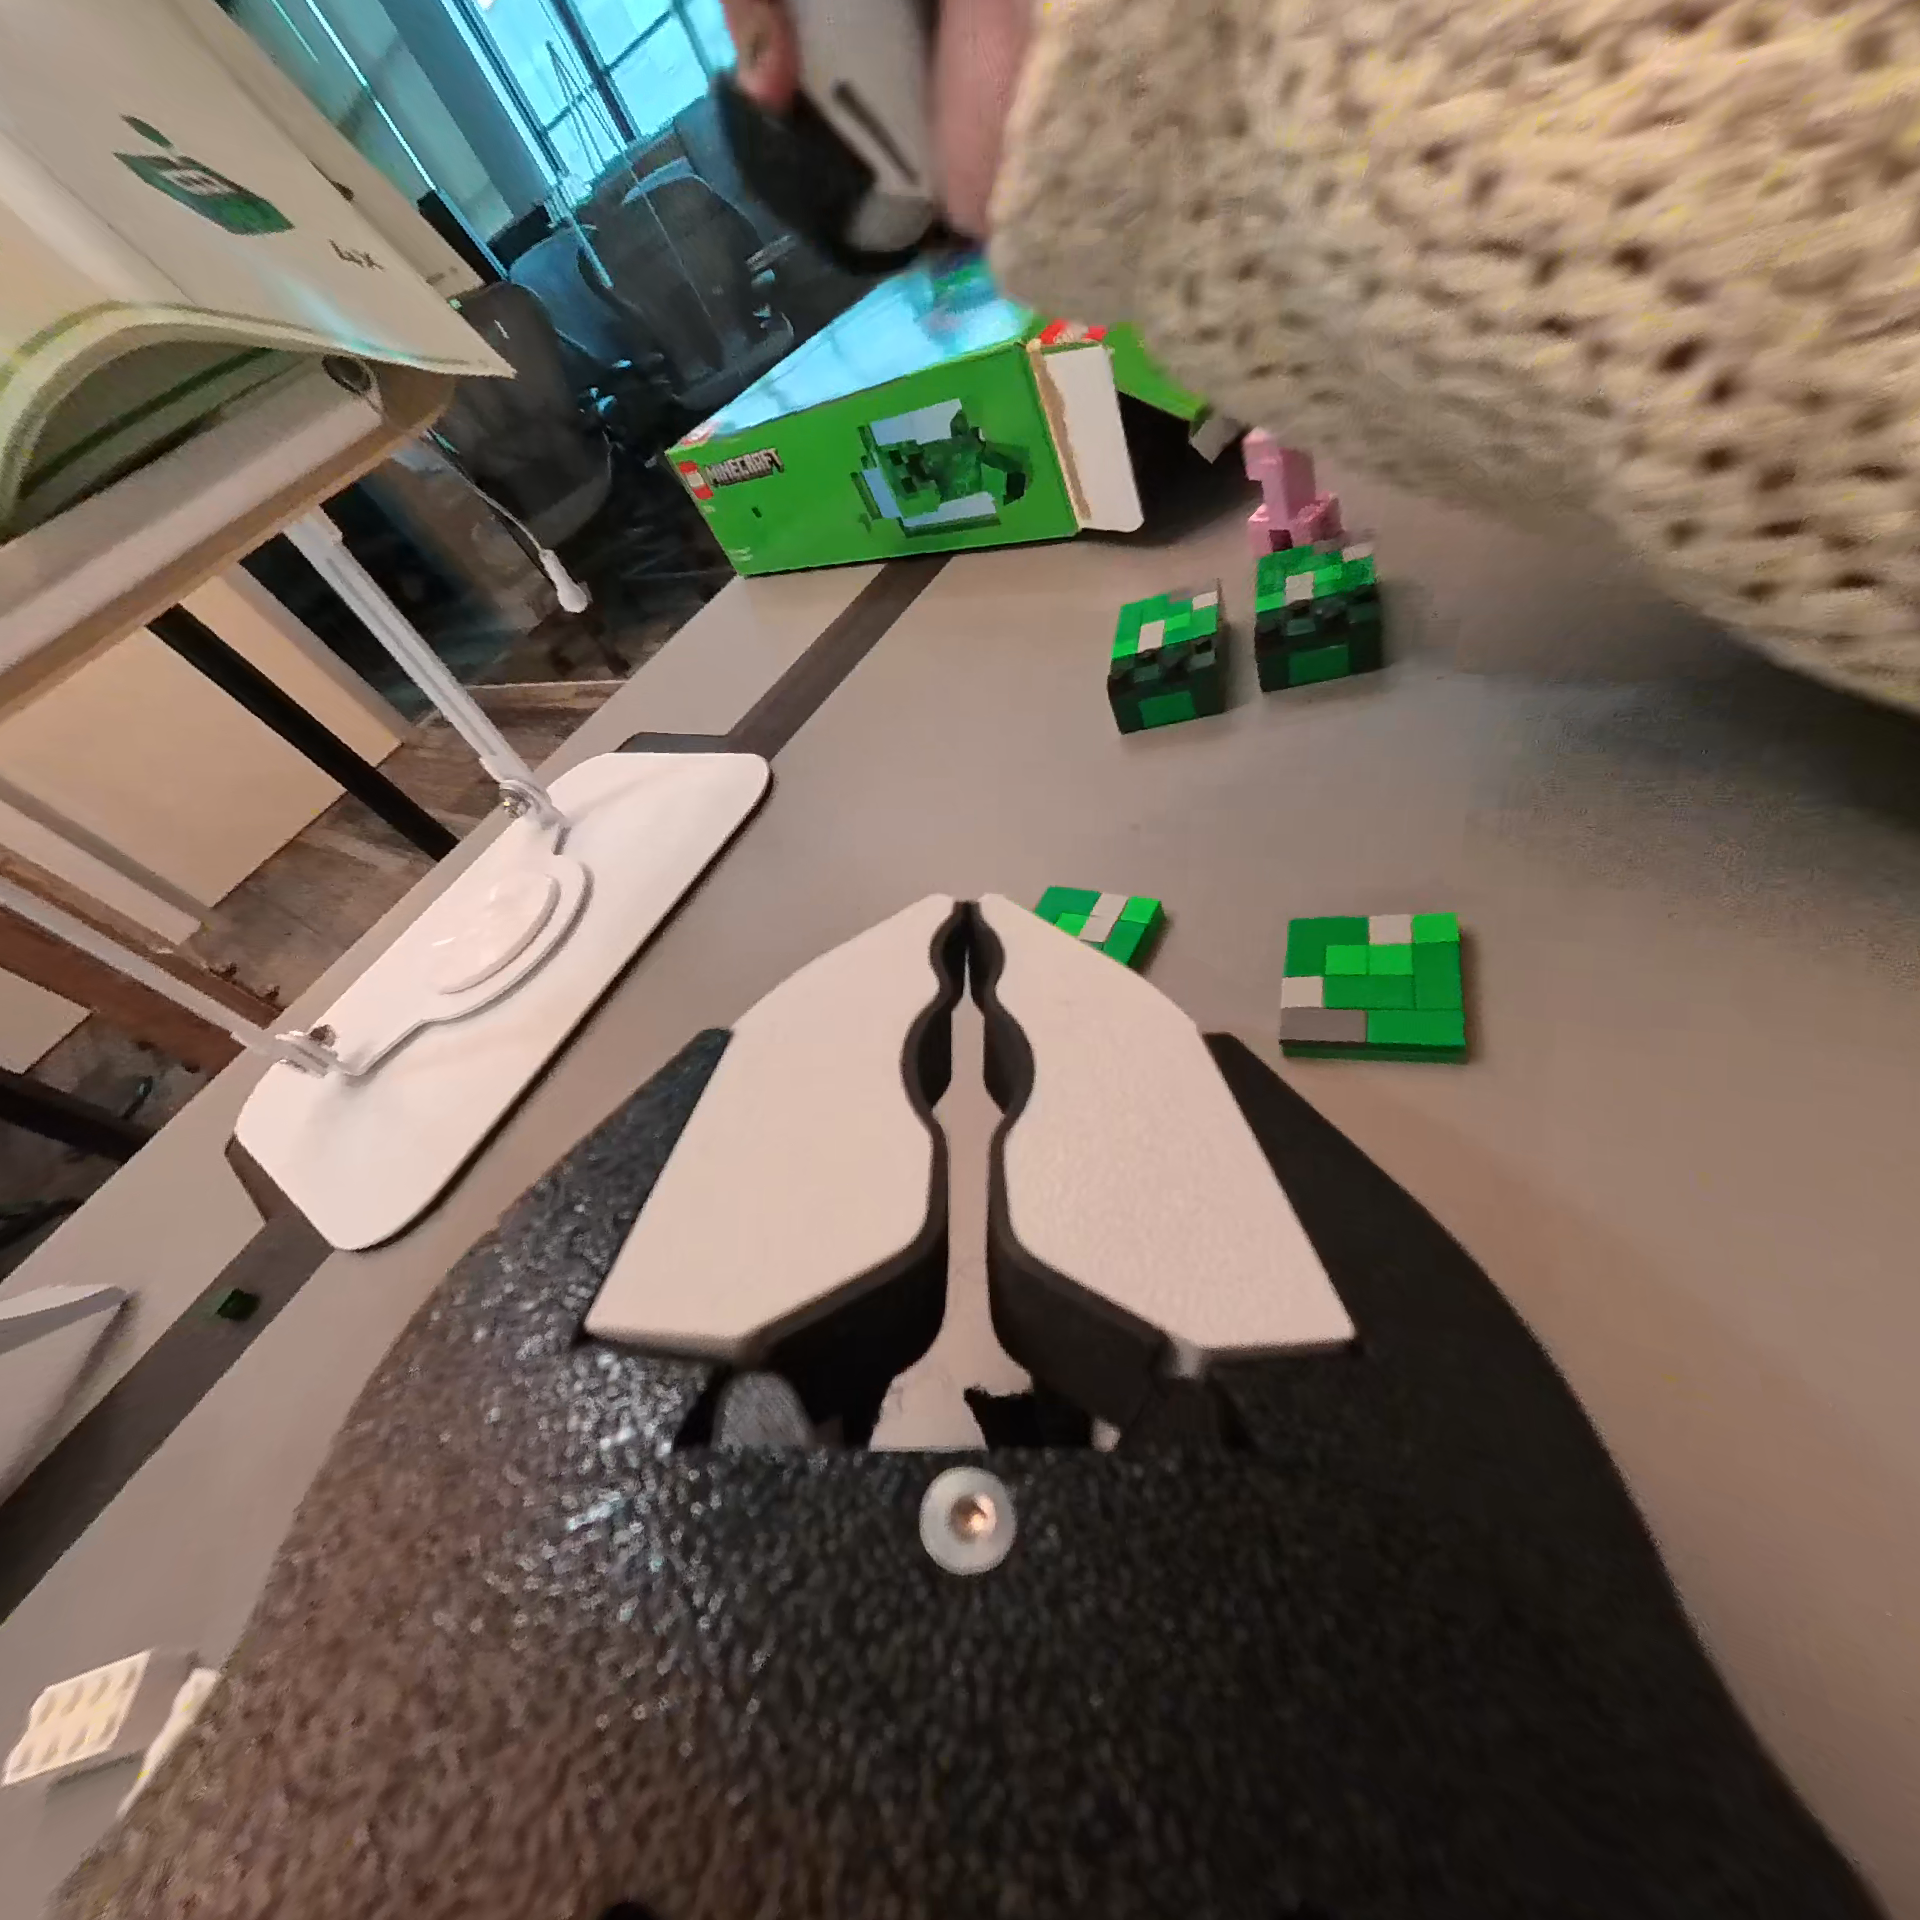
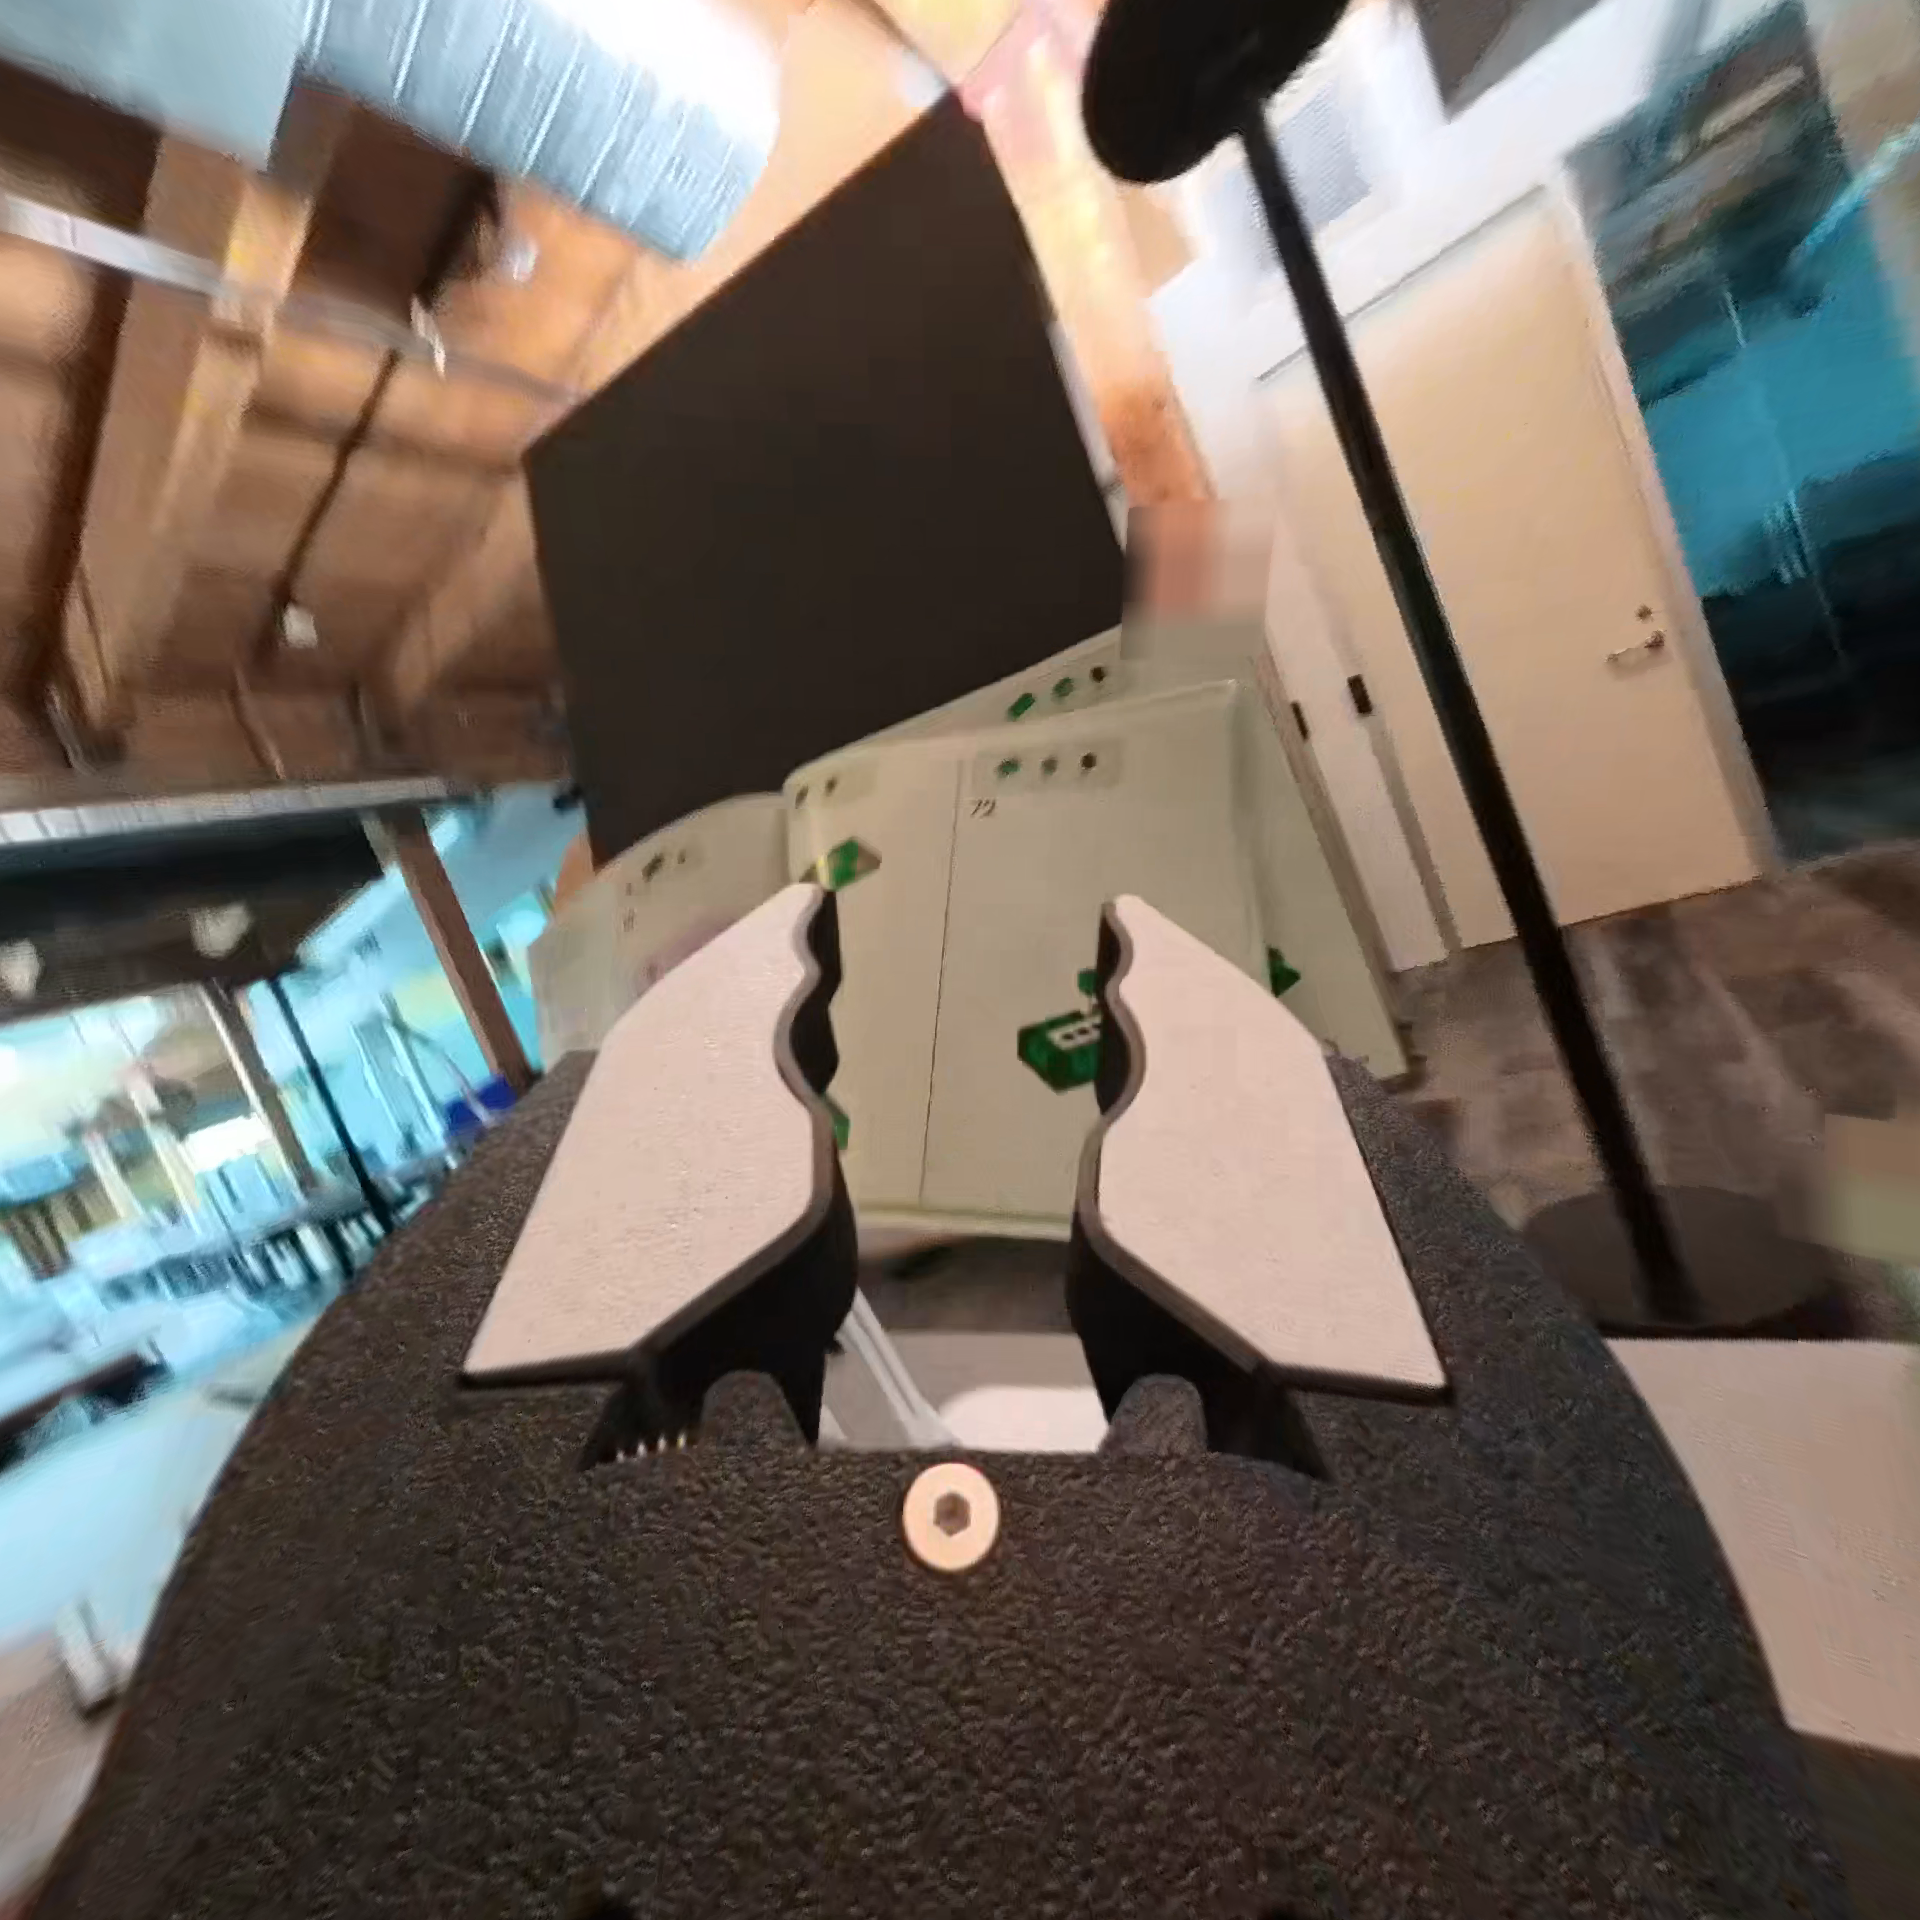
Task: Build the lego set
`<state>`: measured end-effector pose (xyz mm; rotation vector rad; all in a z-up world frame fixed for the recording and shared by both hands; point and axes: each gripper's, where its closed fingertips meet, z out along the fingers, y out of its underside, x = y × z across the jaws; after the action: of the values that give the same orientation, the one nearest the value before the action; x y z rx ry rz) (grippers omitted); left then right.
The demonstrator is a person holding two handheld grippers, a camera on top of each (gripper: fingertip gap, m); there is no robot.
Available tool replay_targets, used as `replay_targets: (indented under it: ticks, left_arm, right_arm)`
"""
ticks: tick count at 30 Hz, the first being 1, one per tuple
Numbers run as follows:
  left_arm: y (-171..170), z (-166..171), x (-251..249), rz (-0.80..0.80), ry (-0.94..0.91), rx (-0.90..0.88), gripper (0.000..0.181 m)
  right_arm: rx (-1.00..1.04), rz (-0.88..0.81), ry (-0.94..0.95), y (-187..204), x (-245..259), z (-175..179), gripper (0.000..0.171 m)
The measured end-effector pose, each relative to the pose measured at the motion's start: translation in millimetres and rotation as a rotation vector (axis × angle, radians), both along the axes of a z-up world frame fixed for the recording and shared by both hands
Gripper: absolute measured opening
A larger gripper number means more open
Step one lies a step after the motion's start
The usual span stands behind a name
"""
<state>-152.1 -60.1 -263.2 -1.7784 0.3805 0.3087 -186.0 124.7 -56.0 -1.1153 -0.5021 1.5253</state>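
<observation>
In the left wrist view my left gripper [image 1: 968,914] is shut and empty, low over the grey table [image 1: 1558,1195]. A flat green tiled plate [image 1: 1374,987] lies just ahead to its right. A smaller green tiled plate [image 1: 1112,923] lies right beside the fingertips, partly hidden. Two green and black cube builds [image 1: 1169,657] [image 1: 1317,620] stand farther back, with a pink build [image 1: 1297,499] behind them. In the right wrist view my right gripper [image 2: 966,914] is open and empty, raised and pointed at the open instruction booklet [image 2: 1039,935].
A green set box [image 1: 894,478] lies at the table's far end. A white stand base [image 1: 499,987] sits at the left by the table edge, and the booklet on it [image 1: 208,208] overhangs. A knitted sleeve [image 1: 1507,312] fills the upper right. A black pole [image 2: 1455,727] and dark screen [image 2: 810,520] stand beyond.
</observation>
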Motion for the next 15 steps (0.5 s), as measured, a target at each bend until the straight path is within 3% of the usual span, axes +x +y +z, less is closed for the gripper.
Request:
replay_targets:
  ticks: [3, 6, 10, 15]
  left_arm:
    - [-0.1, 1.6, -2.9, 0.012, 0.007, 0.014, 0.0]
    - [0.5, 2.3, -4.7, 0.024, 0.012, 0.021, 0.0]
    - [1.3, 2.4, -6.5, 0.042, 0.03, 0.027, 0.0]
    - [1.1, 3.2, -6.3, 0.044, 0.036, 0.033, 0.0]
  right_arm:
    - [-0.126, 0.03, 0.056, 10.2, -14.6, -5.0, 0.049]
    - [-0.131, -0.038, 0.026, 19.9, -24.1, -22.1, 0.052]
    - [-0.135, 0.013, 0.013, 17.0, -26.9, -24.6, 0.049]
    - [-0.099, -0.025, -0.127, 21.6, -33.2, -39.8, 0.047]
